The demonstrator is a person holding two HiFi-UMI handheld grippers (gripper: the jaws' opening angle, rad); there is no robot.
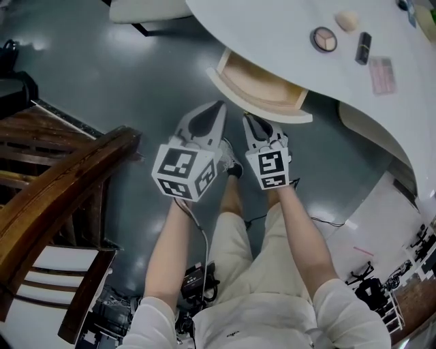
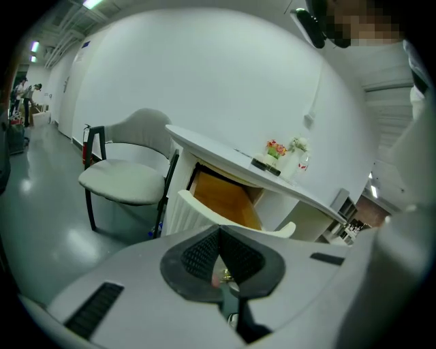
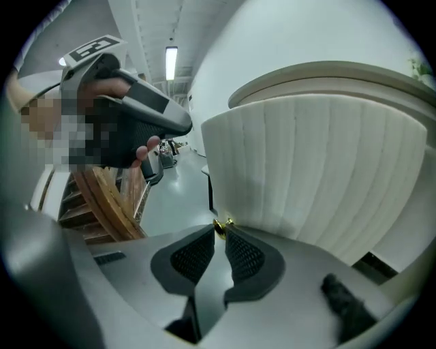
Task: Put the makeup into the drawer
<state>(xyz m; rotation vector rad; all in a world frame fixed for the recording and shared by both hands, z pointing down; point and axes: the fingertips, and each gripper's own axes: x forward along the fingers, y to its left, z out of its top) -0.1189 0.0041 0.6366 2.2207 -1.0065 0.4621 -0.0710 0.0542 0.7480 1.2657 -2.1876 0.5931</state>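
The white vanity's drawer [image 1: 262, 85] stands pulled out, its wooden inside bare. My right gripper [image 1: 253, 121] is at the ribbed drawer front [image 3: 320, 170], shut on the small gold knob [image 3: 223, 226]. My left gripper [image 1: 219, 108] hangs beside it, a little left of the drawer, jaws shut with nothing held; its own view looks over the shut tips [image 2: 219, 235] into the open drawer [image 2: 225, 201]. On the tabletop lie the makeup items: a round eyeshadow compact [image 1: 323, 39], a beige sponge [image 1: 347, 20], a black lipstick [image 1: 363, 48] and a pink palette [image 1: 381, 73].
A dark wooden chair [image 1: 61, 198] stands close on the left. A white chair [image 2: 126, 177] sits beside the vanity. Small bottles and flowers [image 2: 276, 150] are at the table's far end. Cables and gear lie on the grey floor by the person's feet [image 1: 197, 279].
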